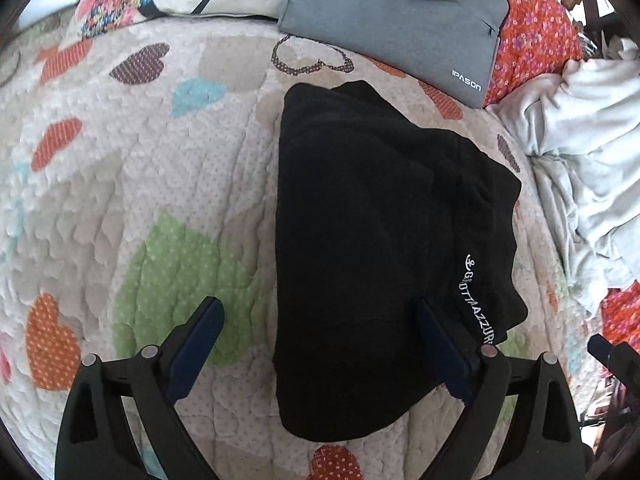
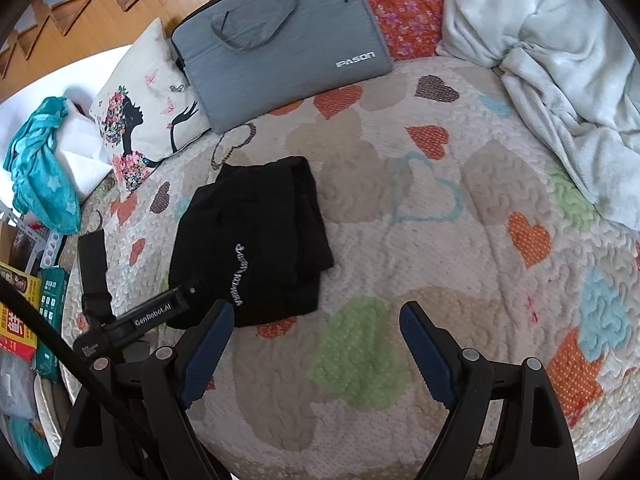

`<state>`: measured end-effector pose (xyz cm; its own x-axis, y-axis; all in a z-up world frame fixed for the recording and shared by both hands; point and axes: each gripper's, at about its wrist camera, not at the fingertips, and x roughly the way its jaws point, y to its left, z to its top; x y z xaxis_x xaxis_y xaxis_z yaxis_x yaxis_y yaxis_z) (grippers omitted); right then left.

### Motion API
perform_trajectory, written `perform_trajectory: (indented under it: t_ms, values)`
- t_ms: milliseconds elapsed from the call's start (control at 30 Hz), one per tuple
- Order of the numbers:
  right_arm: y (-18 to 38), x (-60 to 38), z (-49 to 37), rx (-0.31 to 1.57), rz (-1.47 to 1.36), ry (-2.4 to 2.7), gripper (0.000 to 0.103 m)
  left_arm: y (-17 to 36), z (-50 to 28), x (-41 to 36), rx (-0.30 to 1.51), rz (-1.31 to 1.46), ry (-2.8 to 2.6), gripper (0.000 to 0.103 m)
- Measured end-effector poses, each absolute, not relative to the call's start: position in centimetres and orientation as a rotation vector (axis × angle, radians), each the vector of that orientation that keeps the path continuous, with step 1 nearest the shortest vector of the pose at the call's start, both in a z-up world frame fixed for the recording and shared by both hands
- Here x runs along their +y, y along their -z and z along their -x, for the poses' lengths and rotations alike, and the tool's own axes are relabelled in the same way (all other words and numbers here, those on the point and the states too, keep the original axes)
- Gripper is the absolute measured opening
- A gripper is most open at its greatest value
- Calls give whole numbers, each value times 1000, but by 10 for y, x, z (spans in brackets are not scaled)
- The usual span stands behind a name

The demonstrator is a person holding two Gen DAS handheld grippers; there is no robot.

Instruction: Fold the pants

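Pants (image 1: 372,240), black and already folded into one compact bundle, lie on the heart-patterned bed quilt (image 1: 152,184), apparently a finished fold. Nearest, the left gripper (image 1: 320,344) hovers spread wide over the bundle's near edge, gripping nothing; the right gripper (image 2: 316,344), equally open, hangs empty over bare quilt beside it. Beyond: one grey laptop bag (image 2: 280,48), one printed pillow (image 2: 148,120), one pale blanket (image 2: 560,92).
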<state>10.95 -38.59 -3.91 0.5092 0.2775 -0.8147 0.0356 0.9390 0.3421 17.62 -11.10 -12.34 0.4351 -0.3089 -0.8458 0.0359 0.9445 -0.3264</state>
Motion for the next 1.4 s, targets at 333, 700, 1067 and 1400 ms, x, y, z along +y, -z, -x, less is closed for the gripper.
perform_trajectory:
  t_ms: [333, 700, 1067, 1400]
  values:
    - [43, -376, -117, 1044, -327, -165, 89, 124, -176, -113, 1100, 263, 245, 96]
    - [77, -401, -219, 1083, -598, -318, 89, 78, -191, -85, 1027, 367, 369, 60]
    - [139, -375, -288, 1113, -727, -450, 88, 118, -268, -106, 1132, 411, 455, 70]
    - [123, -350, -310, 1095, -727, -573, 50, 92, -282, -99, 1065, 464, 416, 36]
